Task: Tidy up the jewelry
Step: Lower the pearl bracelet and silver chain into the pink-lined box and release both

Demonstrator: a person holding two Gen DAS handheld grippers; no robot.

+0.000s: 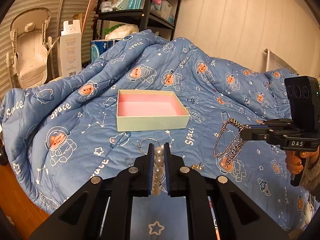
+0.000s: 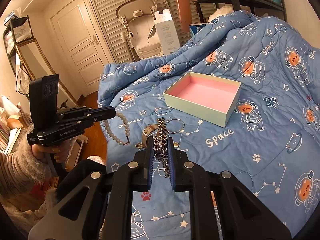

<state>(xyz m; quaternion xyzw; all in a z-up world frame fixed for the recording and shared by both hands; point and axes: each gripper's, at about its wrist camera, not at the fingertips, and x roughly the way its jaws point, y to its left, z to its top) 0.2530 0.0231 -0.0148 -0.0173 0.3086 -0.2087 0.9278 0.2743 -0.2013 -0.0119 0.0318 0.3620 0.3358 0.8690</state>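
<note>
An open pale green box with a pink lining (image 1: 150, 108) (image 2: 202, 98) sits empty on the blue quilt. My left gripper (image 1: 159, 149) is shut on a pearl strand (image 1: 158, 164), which hangs from it in the right wrist view (image 2: 118, 132). My right gripper (image 2: 160, 142) is shut on a silver chain (image 2: 161, 140), which dangles from it above the quilt in the left wrist view (image 1: 230, 140). A thin wire bangle (image 2: 176, 126) (image 1: 146, 143), a watch with a tan strap (image 2: 149, 130) and a small gold piece (image 1: 198, 167) lie on the quilt before the box.
The blue space-bear quilt (image 1: 80, 120) covers the bed, bunched high behind the box. A black shelf unit (image 1: 140, 10), a white carton (image 1: 70, 50) and a baby chair (image 1: 30, 50) stand beyond the bed. Wooden floor (image 2: 94, 104) lies left of the bed.
</note>
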